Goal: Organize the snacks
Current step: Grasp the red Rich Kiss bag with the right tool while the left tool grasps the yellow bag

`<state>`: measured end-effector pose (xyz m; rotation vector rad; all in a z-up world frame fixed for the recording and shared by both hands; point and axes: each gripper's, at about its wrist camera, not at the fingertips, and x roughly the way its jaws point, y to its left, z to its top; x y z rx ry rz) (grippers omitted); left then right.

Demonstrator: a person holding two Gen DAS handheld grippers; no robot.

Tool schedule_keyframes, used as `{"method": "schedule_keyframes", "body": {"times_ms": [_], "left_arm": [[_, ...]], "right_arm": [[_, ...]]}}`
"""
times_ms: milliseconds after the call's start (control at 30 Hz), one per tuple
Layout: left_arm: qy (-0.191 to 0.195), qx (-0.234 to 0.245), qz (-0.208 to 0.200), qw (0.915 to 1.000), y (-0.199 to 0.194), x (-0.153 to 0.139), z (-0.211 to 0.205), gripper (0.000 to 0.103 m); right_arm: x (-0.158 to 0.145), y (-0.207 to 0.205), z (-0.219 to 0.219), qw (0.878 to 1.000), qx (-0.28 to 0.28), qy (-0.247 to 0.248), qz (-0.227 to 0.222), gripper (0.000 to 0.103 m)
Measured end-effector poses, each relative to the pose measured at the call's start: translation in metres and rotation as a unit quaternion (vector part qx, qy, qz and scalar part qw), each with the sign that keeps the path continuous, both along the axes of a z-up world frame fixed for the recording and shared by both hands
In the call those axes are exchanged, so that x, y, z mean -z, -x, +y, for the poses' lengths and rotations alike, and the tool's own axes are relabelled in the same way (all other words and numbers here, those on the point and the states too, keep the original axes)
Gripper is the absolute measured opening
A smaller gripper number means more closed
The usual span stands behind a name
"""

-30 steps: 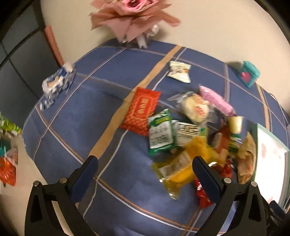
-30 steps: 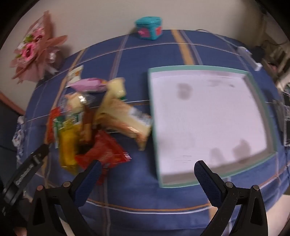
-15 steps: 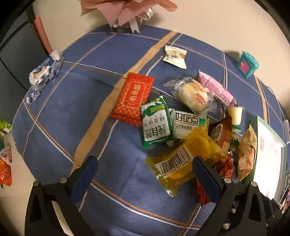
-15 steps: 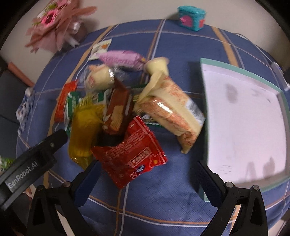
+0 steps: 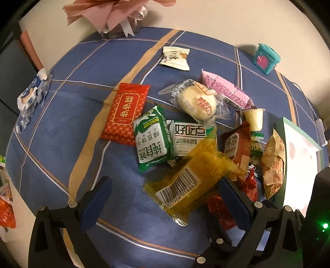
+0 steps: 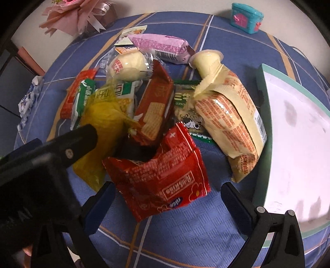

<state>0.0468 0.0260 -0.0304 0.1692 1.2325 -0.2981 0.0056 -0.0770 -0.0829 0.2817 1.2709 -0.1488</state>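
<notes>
In your left wrist view, your left gripper (image 5: 165, 198) hangs wide open over the blue checked tablecloth (image 5: 82, 127), holding nothing. The yellow packet (image 5: 193, 177) with the barcode lies between its fingers, the right finger just beside the packet's edge. Beyond it the snack pile spreads out: a green biscuit packet (image 5: 152, 140) overlapping a red packet (image 5: 125, 111), a white packet (image 5: 188, 138), a wrapped bun (image 5: 198, 101), a pink packet (image 5: 224, 90) and a small pudding cup (image 5: 254, 118). A white candy wrapper (image 5: 175, 58) lies apart, farther back. The green-rimmed tray (image 5: 280, 156) stands at the right with a tan packet (image 5: 273, 162) leaning against its wall. A teal box (image 5: 266, 57) and a pink bouquet (image 5: 115, 12) sit at the far edge.

In your right wrist view, your right gripper (image 6: 167, 202) is also wide open and empty. A crumpled red snack bag (image 6: 163, 177) lies between its fingers. Behind it a brown-red cracker packet (image 6: 156, 105) stands tilted, and the tan packet (image 6: 229, 117) lies just beside the tray (image 6: 266, 115). The left gripper's black body (image 6: 41, 165) crowds in from the left, covering part of the yellow packet (image 6: 103, 121).
</notes>
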Motion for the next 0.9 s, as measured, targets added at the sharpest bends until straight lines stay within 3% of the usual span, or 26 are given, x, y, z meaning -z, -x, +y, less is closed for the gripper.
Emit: {"method": "schedule_keyframes", "body": {"times_ms": [267, 533, 800, 867, 900], "left_arm": [[0.008, 0.006, 0.015, 0.9998, -0.001, 0.005, -0.002, 0.102], [0.016, 0.03, 0.025, 0.9991, 0.004, 0.009, -0.014, 0.101], [0.003, 0.041, 0.041, 0.9983, 0.007, 0.023, -0.03, 0.071], [-0.007, 0.039, 0.035, 0.9986, 0.01, 0.025, -0.028, 0.055], [-0.004, 0.037, 0.035, 0.9987, 0.011, 0.025, -0.028, 0.052]], "right_arm": [[0.02, -0.02, 0.01, 1.0, 0.001, -0.003, 0.009, 0.09], [0.026, -0.023, 0.016, 1.0, 0.022, -0.009, 0.019, 0.088], [0.024, -0.011, -0.004, 0.999, 0.035, -0.026, 0.019, 0.087], [0.021, -0.002, -0.008, 0.999, 0.039, -0.026, 0.022, 0.087], [0.021, 0.001, -0.009, 0.999, 0.04, -0.026, 0.022, 0.086]]}}
